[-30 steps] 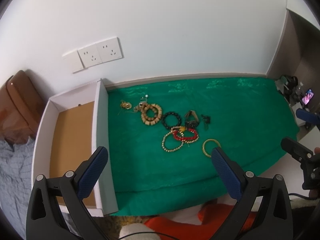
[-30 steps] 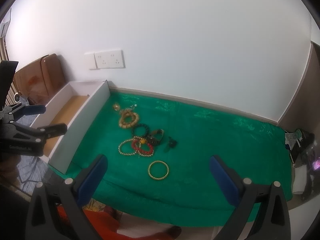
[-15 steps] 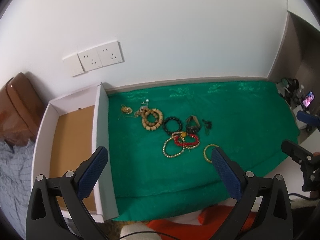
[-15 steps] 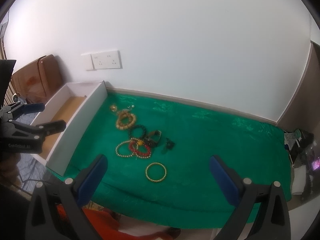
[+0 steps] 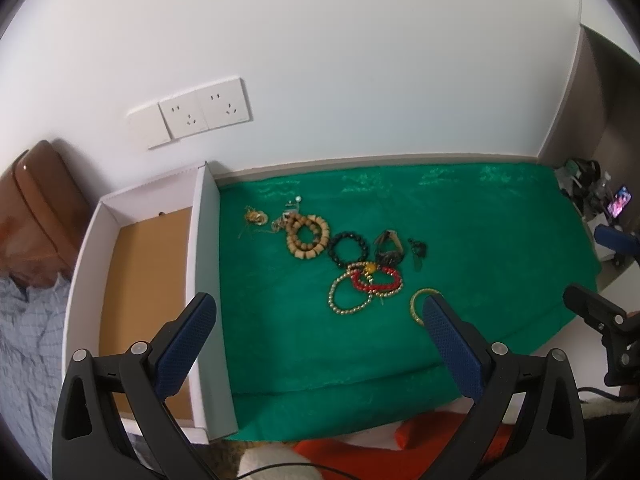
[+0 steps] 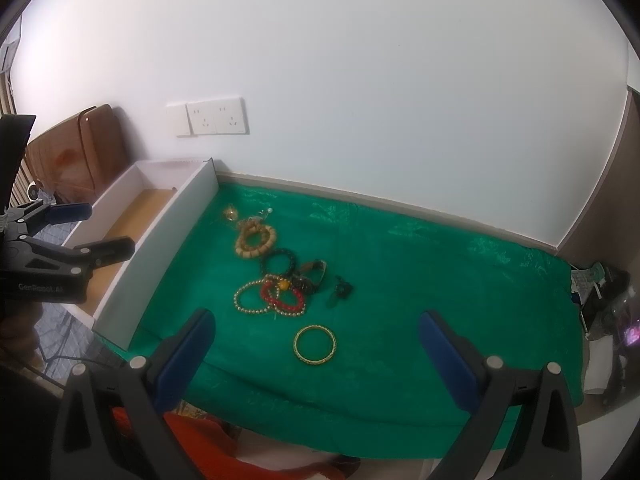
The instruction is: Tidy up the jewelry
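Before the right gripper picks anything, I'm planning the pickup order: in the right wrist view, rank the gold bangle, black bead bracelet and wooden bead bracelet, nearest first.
1. Gold bangle, lying alone in front of the right gripper.
2. Black bead bracelet, mid-cluster.
3. Wooden bead bracelet, far-left end, toward the white box.

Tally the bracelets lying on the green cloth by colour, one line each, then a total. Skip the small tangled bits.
Tan wooden-bead bracelet: 1
Black bead bracelet: 1
Red bead bracelet: 1
Pale gold bead bracelet: 1
Gold bangle: 1
Dark brown band: 1
Total: 6
Nothing lies in the white box yet.
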A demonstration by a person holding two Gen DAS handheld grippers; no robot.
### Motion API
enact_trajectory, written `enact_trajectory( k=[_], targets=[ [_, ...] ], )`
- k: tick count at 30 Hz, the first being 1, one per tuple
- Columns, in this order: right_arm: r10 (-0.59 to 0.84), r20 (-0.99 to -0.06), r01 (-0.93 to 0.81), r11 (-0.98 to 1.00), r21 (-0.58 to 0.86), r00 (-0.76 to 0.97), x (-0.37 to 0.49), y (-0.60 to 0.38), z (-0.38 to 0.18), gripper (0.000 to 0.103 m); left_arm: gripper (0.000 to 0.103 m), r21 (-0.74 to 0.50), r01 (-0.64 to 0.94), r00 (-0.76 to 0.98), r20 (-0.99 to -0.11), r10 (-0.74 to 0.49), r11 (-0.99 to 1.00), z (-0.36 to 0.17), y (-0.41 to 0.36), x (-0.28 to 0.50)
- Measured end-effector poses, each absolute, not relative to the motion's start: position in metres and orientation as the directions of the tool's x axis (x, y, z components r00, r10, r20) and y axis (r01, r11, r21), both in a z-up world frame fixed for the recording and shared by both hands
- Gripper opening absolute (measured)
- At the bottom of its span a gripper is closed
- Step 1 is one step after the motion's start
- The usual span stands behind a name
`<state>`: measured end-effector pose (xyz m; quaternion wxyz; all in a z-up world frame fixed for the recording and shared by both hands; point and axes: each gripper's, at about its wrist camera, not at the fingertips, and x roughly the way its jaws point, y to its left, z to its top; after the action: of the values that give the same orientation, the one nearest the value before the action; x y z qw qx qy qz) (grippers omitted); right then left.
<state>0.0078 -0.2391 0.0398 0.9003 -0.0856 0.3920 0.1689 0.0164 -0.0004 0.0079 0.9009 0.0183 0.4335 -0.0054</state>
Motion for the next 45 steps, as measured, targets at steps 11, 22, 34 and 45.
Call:
enact_trajectory(
  k=[11,22,34,45],
  targets=[
    [0.239,-0.746,-0.368,0.930,-0.009,0.622,0.0048,-0.2395,0.0383,0.103,0.103,0.016,0.025,0.609,-0.793,-0.003,1.000,0.0042,0.0018,0.0177],
    [0.231,-0.739,-0.363,0.932,-0.018,0.632,0.0022,-0.2404,0.0412,0.103,0.103,0.000,0.029,0.602,-0.798,-0.017,1.000,0.0033,0.0019,0.0208],
    [0.233,-0.741,-0.363,0.932,-0.015,0.630,0.0018,-0.2422,0.0424,0.103,0.103,-0.017,0.061,0.609,-0.792,-0.051,0.998,0.0048,-0.0042,0.0196],
    [0.233,-0.748,-0.376,0.926,-0.024,0.622,0.0005,-0.2408,0.0427,0.103,0.103,-0.024,0.034,0.588,-0.808,-0.040,0.999,0.0000,0.0020,0.0221]
  ],
)
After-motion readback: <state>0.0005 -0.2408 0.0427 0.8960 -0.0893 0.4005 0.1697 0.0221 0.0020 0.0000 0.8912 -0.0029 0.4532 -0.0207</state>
